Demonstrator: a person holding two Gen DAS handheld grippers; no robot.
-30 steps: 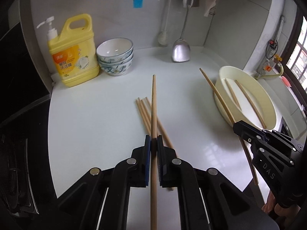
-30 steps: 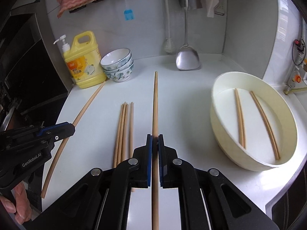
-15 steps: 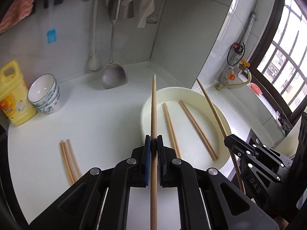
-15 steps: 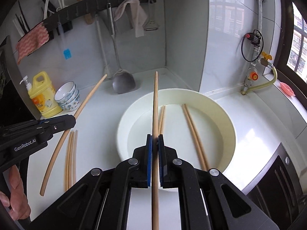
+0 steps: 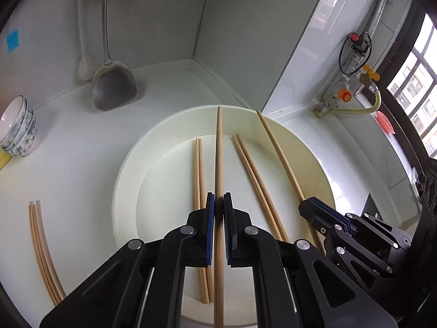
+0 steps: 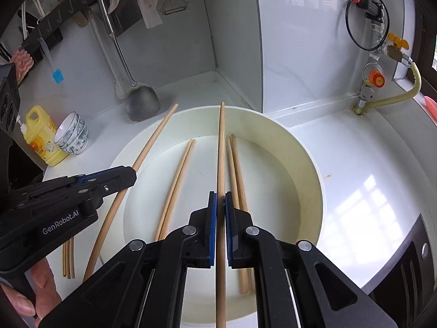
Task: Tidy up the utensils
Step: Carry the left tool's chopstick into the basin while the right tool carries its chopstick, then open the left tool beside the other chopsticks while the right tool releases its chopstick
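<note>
In the left wrist view, the left gripper is seen with its jaws pressed tight on a long chopstick, which runs toward 12 o'clock above the cream basin. Two pairs of chopsticks lie on the basin floor, one just at 11 o'clock of the jaws, the other at 1 o'clock. At 3 o'clock the right gripper is seen clamped on a second chopstick. A loose bundle of chopsticks rests on the white counter at 9 o'clock. Stacked bowls stand at 10 o'clock.

In the right wrist view, the right gripper is closed on its chopstick, held over the basin. At 9 o'clock the left gripper grips the other chopstick. A metal spatula hangs at 11 o'clock.
</note>
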